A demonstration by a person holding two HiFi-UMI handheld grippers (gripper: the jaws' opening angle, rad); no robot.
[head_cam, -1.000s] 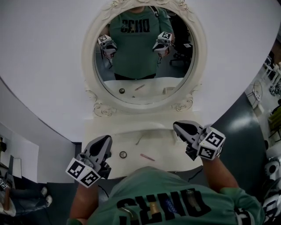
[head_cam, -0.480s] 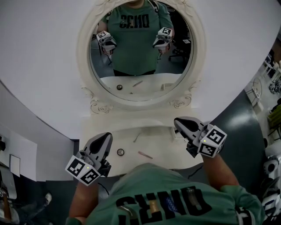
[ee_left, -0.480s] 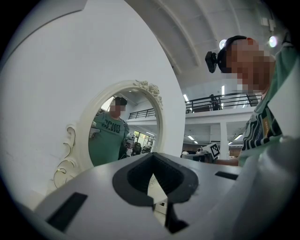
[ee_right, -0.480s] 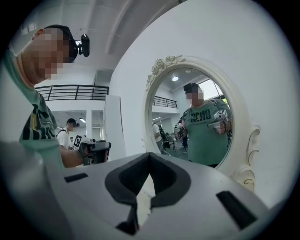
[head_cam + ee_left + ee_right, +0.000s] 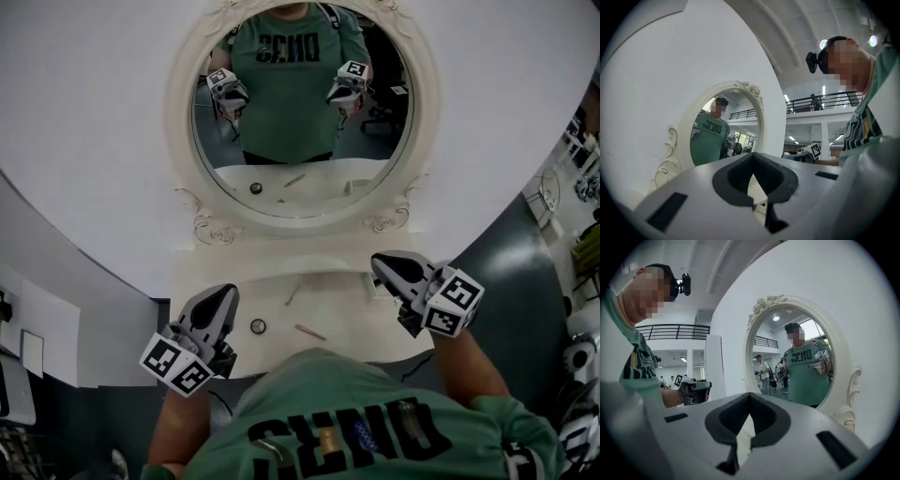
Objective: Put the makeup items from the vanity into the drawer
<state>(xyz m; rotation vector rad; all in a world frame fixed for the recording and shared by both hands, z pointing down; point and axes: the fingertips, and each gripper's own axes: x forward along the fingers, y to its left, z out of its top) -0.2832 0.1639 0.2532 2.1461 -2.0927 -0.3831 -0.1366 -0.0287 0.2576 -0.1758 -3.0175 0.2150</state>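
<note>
The white vanity top (image 5: 342, 314) holds a small round compact (image 5: 258, 326), a pink stick (image 5: 310, 332), a thin pale stick (image 5: 293, 294) and a small white box (image 5: 379, 287). My left gripper (image 5: 225, 293) hovers over the top's left front corner, shut and empty, left of the compact. At the right end my right gripper (image 5: 380, 265) is held beside the white box, jaws together with nothing between them. Both point level toward the mirror (image 5: 173, 103). In the left gripper view (image 5: 752, 157) and the right gripper view (image 5: 749, 395) the jaws meet. No drawer shows.
The oval ornate mirror (image 5: 843, 380) stands at the back of the vanity against a white wall and reflects the person and both grippers. The person's green shirt (image 5: 328, 422) covers the vanity's front edge. Dark floor lies on either side.
The head view shifted slightly about a second ago. Both grippers and the items on the vanity stay where they were.
</note>
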